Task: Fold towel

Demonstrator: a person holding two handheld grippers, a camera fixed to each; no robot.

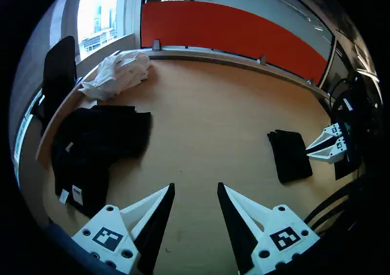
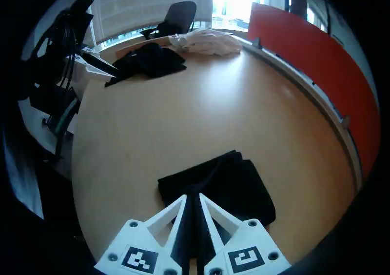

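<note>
A small folded black towel (image 2: 229, 185) lies flat on the wooden table (image 2: 170, 114). My right gripper (image 2: 192, 197) reaches over its near edge with the fingers drawn almost together, pinching the dark cloth. From the left gripper view, the same towel (image 1: 290, 155) lies at the right, with the right gripper (image 1: 308, 151) at its right edge. My left gripper (image 1: 195, 187) hovers open over bare wood, well to the left of the towel, with nothing between its fingers.
A heap of black cloth (image 1: 97, 143) lies at the table's left side, and a crumpled white cloth (image 1: 119, 72) sits beyond it. A red partition (image 1: 229, 29) runs along the far edge. Office chairs (image 2: 175, 16) stand past the table, and cables (image 1: 351, 99) hang at the right.
</note>
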